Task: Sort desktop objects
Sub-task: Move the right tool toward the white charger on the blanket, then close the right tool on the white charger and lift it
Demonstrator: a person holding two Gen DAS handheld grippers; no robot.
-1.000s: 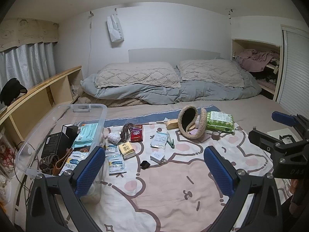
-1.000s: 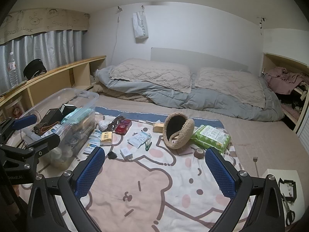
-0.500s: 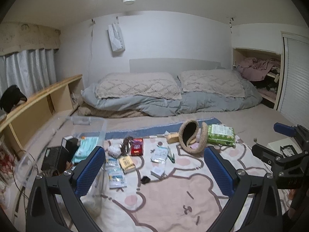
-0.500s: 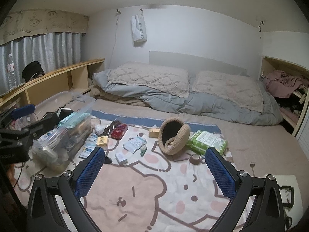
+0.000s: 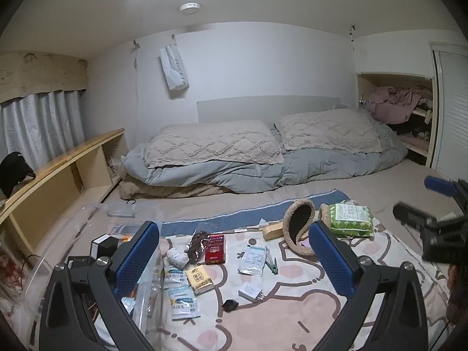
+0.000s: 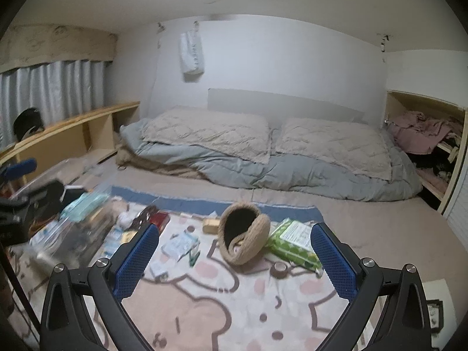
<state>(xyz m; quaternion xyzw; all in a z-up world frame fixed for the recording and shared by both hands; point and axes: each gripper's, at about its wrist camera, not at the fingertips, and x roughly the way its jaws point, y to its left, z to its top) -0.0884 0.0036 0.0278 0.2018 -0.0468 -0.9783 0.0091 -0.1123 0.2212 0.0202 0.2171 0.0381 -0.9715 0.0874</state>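
Both hand-held grippers gape wide, empty.

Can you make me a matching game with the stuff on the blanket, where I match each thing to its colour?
Things:
1. wet wipes pack
2. flat box
3. fuzzy earmuffs
4. clothes peg

Colours:
A. tan with a black inside
B. red
C. green with a white label
D. plain green

Pairs: 1-C, 2-B, 3-A, 4-D
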